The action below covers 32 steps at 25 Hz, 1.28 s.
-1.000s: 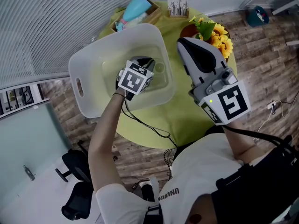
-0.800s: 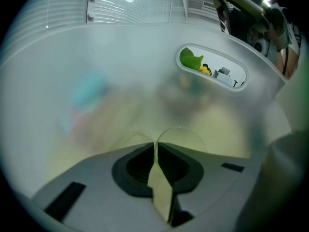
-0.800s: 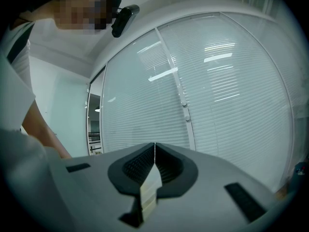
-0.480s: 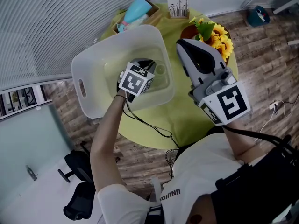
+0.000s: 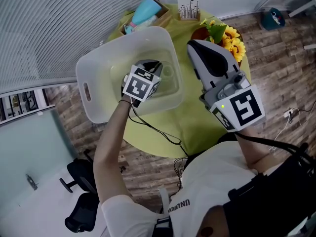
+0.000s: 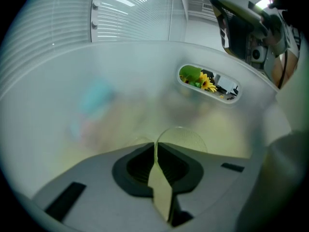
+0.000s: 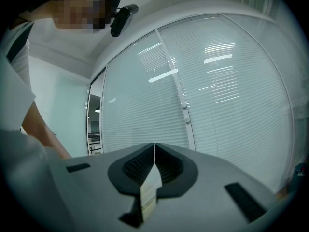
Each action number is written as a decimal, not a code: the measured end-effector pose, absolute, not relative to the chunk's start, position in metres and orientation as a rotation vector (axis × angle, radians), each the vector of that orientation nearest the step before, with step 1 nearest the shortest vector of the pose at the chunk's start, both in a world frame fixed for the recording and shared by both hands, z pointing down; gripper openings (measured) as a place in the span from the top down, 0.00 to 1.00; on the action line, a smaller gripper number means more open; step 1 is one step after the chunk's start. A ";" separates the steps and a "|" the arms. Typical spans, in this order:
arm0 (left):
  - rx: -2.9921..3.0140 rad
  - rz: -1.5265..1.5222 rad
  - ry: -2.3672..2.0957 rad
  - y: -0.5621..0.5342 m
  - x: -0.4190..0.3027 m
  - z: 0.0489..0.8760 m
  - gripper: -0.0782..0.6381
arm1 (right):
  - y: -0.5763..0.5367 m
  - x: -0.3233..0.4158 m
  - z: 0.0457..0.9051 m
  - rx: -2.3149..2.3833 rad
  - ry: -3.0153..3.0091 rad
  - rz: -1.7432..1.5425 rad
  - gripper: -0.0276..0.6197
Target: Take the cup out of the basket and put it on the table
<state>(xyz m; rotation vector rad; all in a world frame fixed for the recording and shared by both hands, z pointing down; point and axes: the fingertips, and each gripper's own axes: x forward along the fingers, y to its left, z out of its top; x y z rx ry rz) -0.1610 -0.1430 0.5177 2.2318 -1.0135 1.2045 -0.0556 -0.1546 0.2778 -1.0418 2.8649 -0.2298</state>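
Observation:
A white translucent plastic basket (image 5: 91,80) stands on the round table with a yellow-green cloth (image 5: 197,127). My left gripper (image 5: 154,68) reaches down inside it. In the left gripper view, the jaws (image 6: 155,149) are shut on the thin rim of a clear cup (image 6: 186,138), with the basket's wall (image 6: 120,81) just behind. In the head view the cup (image 5: 168,73) shows faintly beside the gripper. My right gripper (image 5: 196,47) hovers above the table to the right of the basket. It is shut on nothing (image 7: 154,151) and points up at window blinds.
Sunflowers (image 5: 231,37) in a pot stand at the table's far right, close to the right gripper's tip. A wooden tray with a teal object (image 5: 144,9) and a small card holder (image 5: 187,7) sit at the far edge. An office chair (image 5: 81,201) stands on the floor.
The left gripper's marker cube has shifted slightly left inside the basket. The right gripper has stayed where it was.

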 end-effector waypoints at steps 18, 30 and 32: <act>2.276 1.156 -1.174 -0.156 -0.171 0.488 0.85 | -0.149 -0.054 0.267 -1.024 2.866 -0.182 0.93; 2.295 1.099 -1.259 -0.164 -0.178 0.468 0.85 | -0.145 -0.055 0.263 -1.013 2.867 -0.170 0.93; 2.296 1.089 -1.271 -0.165 -0.179 0.466 0.85 | -0.144 -0.055 0.263 -1.012 2.867 -0.169 0.93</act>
